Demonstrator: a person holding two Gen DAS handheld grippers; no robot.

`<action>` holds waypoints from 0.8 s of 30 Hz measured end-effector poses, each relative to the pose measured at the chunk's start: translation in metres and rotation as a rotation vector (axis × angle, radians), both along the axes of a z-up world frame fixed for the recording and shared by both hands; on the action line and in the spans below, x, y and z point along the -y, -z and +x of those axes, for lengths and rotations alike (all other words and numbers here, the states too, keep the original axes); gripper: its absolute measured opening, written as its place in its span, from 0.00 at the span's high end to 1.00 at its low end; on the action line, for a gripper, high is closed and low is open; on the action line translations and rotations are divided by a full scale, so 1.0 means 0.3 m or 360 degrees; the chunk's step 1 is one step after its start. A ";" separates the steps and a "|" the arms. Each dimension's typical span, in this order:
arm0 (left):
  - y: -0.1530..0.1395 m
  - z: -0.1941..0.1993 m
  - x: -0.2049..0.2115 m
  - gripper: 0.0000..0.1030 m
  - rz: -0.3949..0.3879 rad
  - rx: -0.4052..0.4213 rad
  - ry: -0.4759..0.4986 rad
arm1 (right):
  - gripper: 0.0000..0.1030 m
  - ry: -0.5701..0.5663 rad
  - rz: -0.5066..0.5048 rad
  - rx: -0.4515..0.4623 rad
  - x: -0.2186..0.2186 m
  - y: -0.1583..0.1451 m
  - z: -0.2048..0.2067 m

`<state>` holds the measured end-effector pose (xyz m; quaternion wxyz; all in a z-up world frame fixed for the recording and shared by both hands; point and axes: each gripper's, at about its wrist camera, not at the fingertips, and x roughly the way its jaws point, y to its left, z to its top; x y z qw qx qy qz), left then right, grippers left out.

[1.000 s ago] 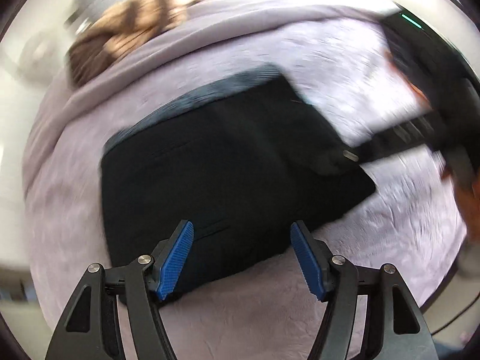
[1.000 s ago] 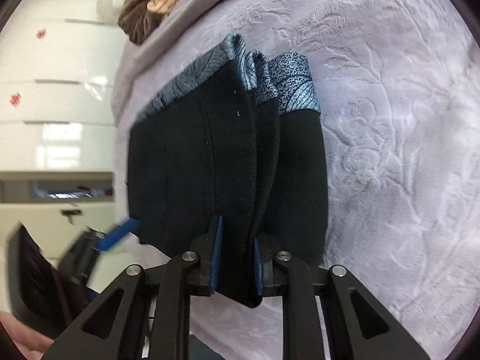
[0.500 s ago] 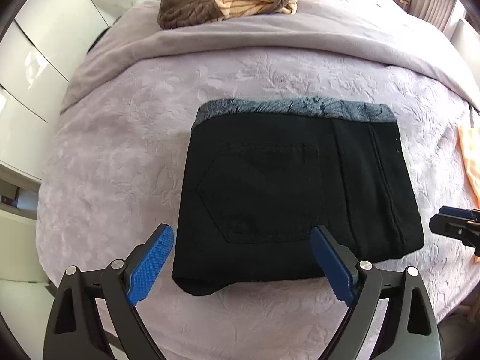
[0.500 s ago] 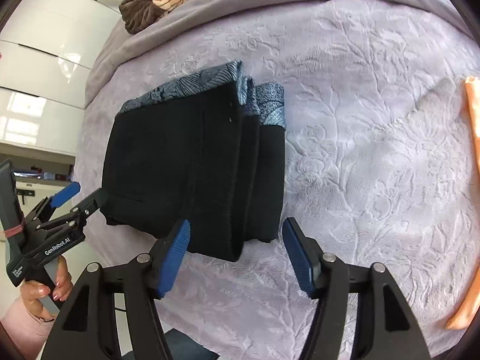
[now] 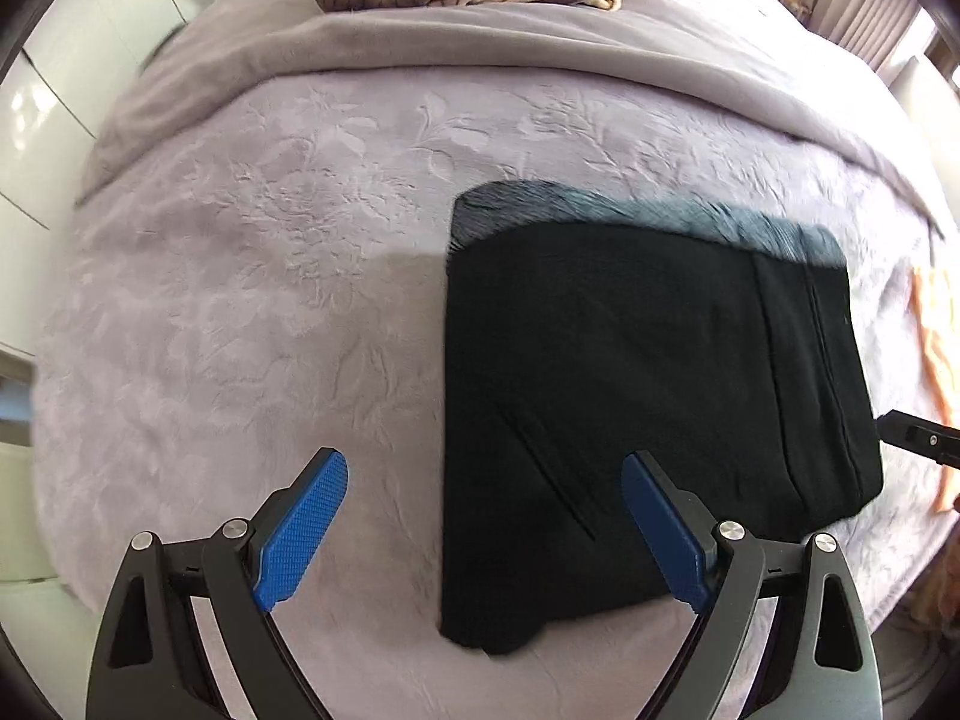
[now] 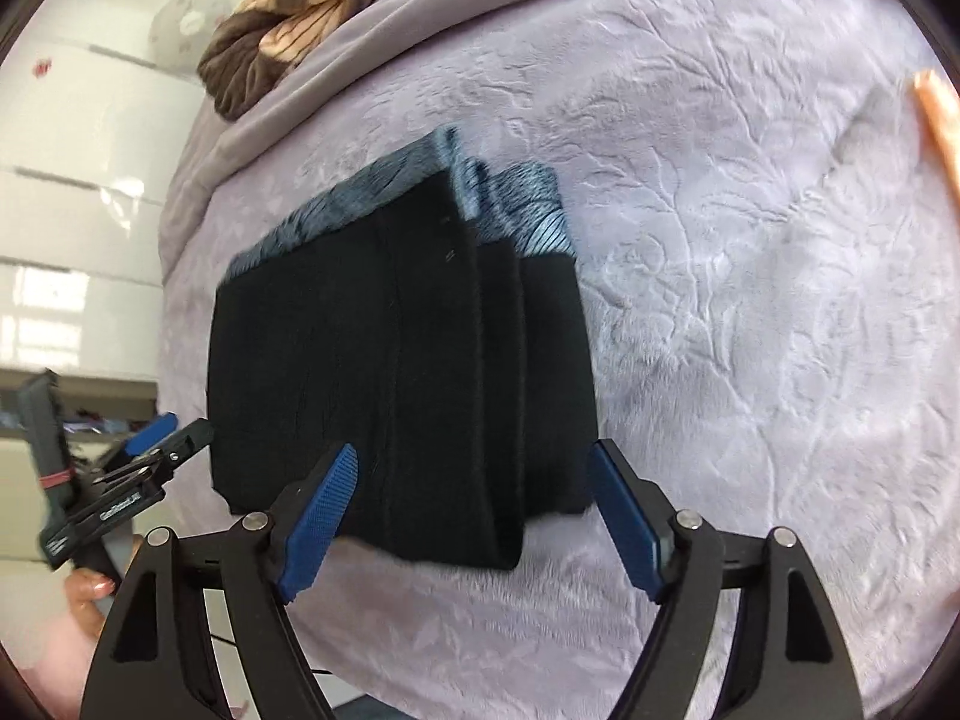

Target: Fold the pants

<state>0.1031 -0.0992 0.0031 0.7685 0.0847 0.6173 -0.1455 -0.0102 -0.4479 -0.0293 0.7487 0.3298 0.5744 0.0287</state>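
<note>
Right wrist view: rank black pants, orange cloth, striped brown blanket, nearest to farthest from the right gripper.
From the right gripper, jaws open:
1. Black pants, folded, directly ahead, near edge between the fingers.
2. Orange cloth, far right edge of the bed.
3. Striped brown blanket, bunched at the upper left, beyond the bedspread.

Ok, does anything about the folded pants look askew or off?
Slightly. On the black pants, the folded layers step out along the right edge, and the blue patterned waistband ends don't line up. Both tongs are open and clear.

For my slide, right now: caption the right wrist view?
Open right gripper hovers over folded black pants on a lilac bedspread.
</note>
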 end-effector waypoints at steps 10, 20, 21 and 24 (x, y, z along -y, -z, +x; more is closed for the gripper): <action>0.200 0.166 -0.078 0.01 -0.0539 -0.0316 -0.0004 | 0.18 -0.0049 0.0380 0.0068 0.144 0.196 0.087; 0.234 0.159 0.007 0.05 -0.0522 -0.0313 0.0022 | 0.27 -0.0083 0.0609 0.0064 0.102 0.284 0.147; 0.220 0.149 0.009 0.20 -0.0547 -0.0298 0.0029 | 0.33 -0.0051 0.0629 0.0056 0.102 0.286 0.145; 0.145 0.109 0.023 0.47 -0.0631 -0.0255 0.0085 | 0.51 -0.0001 0.0686 0.0071 0.103 0.259 0.121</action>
